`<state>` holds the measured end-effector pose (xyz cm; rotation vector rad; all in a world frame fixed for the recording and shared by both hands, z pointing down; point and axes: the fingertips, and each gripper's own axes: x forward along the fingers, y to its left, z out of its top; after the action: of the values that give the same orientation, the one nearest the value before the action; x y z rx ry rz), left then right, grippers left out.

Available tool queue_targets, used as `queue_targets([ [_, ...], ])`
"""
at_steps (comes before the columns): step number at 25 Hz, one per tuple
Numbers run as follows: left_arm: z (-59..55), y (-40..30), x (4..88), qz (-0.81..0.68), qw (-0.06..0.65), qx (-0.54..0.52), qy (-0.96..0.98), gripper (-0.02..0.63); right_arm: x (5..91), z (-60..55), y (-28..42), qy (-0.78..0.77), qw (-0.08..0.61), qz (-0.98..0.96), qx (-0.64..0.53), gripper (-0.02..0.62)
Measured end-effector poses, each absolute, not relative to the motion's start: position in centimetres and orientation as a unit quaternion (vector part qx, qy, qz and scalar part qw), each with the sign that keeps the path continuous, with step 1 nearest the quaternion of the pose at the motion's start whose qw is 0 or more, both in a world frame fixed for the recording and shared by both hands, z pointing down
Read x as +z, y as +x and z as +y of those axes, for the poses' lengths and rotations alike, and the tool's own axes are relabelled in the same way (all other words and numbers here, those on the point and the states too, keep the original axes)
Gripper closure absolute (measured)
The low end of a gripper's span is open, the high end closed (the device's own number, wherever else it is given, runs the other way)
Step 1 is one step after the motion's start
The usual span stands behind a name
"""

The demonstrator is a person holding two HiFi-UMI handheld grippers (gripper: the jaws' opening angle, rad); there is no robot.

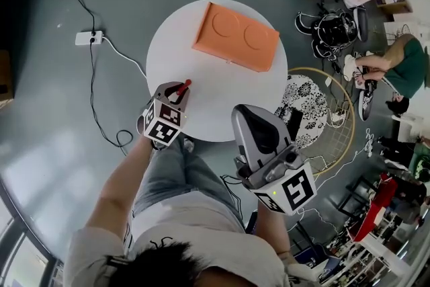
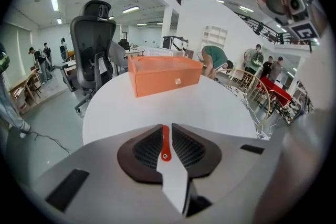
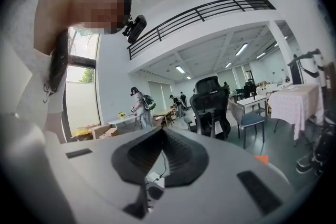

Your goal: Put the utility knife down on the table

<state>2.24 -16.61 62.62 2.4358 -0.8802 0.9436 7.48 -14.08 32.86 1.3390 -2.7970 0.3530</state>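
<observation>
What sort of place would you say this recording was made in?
Most likely an open-plan office or lab: a black office chair, desks with people beside them, and a railed mezzanine overhead.

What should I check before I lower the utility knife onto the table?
1. Grip: left gripper is shut on the orange-and-grey utility knife: ok.
2. Landing spot: the round white table is bare just ahead of that gripper: ok.
3. Obstacle: the orange rectangular box sits at the far side, apart from the landing spot: ok.
4. Right gripper: shut on nothing, held away from the knife: ok.
5. Blade retracted: cannot tell.
6. Height of the knife above the table: cannot tell.
</observation>
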Motion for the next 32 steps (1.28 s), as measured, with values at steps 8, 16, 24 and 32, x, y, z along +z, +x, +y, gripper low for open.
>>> queue_targets([
  [8, -16.7, 2.2, 58.0, -0.341, 0.172, 0.281, 0.88, 0.595, 31.9, -12.8, 6.5, 0.408, -0.001, -0.908, 0.096, 0.586],
  [16, -15.9, 2.1, 48.5, -0.368, 0.136, 0.186, 0.901, 0.597, 30.1, -11.2, 5.1, 0.382, -0.012, -0.921, 0.072, 0.586],
  [24, -12.7, 1.2, 38.5, -0.39, 0.096, 0.086, 0.912, 0.597, 28.4, -8.9, 4.1, 0.357, -0.016, -0.933, 0.05, 0.586],
  [32, -8.7, 0.4, 31.9, -0.395, 0.06, 0.022, 0.916, 0.597, 27.3, -6.2, 3.3, 0.338, -0.025, -0.94, 0.033, 0.586],
])
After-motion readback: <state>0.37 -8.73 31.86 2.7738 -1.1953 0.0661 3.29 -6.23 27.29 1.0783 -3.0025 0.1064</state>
